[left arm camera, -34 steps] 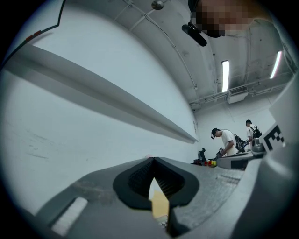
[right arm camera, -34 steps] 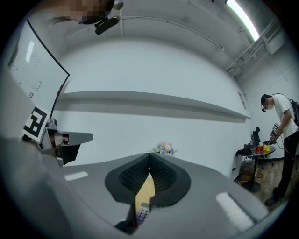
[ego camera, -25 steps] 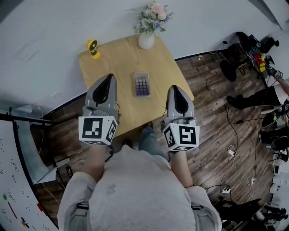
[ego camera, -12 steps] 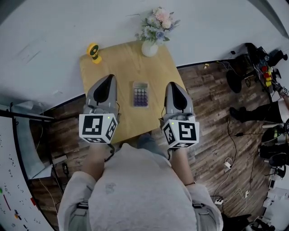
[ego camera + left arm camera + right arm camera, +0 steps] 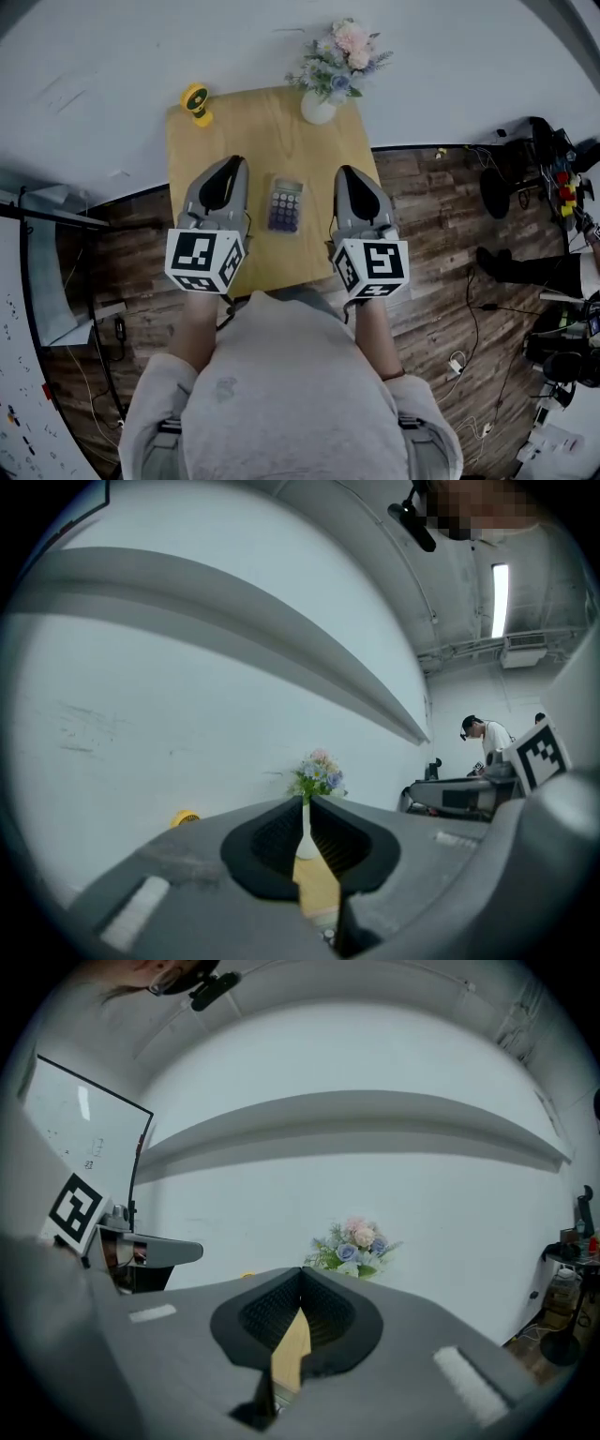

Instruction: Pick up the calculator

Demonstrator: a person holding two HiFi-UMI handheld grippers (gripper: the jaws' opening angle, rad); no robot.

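The calculator (image 5: 285,205), grey with dark purple keys, lies flat on the wooden table (image 5: 262,131) toward its near edge. My left gripper (image 5: 229,161) hovers just left of it and my right gripper (image 5: 347,172) just right of it, both pointing toward the wall, tips a little past the calculator. Neither touches it. In the left gripper view the jaws of the left gripper (image 5: 307,803) meet with only a hairline slit and nothing between them. The right gripper (image 5: 300,1274) is shut and empty. The calculator does not show in either gripper view.
A white vase of flowers (image 5: 319,105) stands at the table's far right corner, and a small yellow object (image 5: 195,101) at its far left corner. A white wall lies behind the table. Wooden floor, cables and equipment (image 5: 553,178) lie to the right, where a person (image 5: 483,738) stands.
Both grippers have moved forward over the table and closer together, so the calculator now lies between their bodies rather than by their tips. Both stay shut and empty.
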